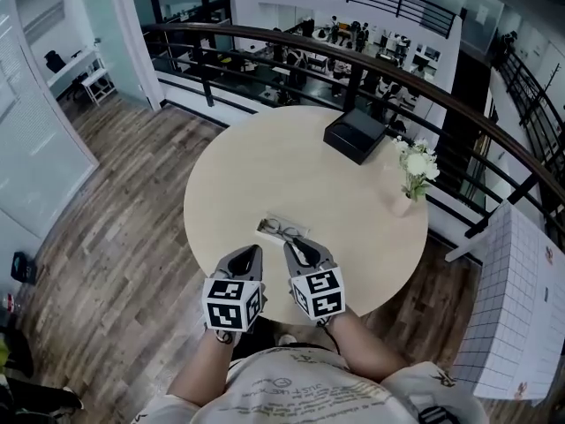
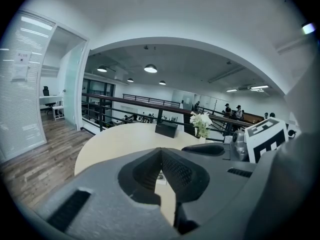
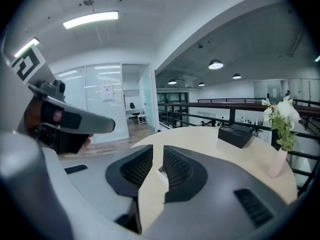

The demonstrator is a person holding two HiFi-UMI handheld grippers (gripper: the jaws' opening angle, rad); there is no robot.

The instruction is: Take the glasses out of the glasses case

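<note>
Left gripper [image 1: 254,251] shut tip-to-tip, right gripper [image 1: 291,247] barely parted, both empty; I note wire-framed glasses [image 1: 284,229] on round beige table [image 1: 265,166] just ahead, square black box [image 1: 355,134] well beyond.

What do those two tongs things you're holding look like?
The left tongs and right tongs are grey, with dark ribbed pads inside. Each carries a white cube printed with black square markers. The person wears a light printed short-sleeved T-shirt.
</note>
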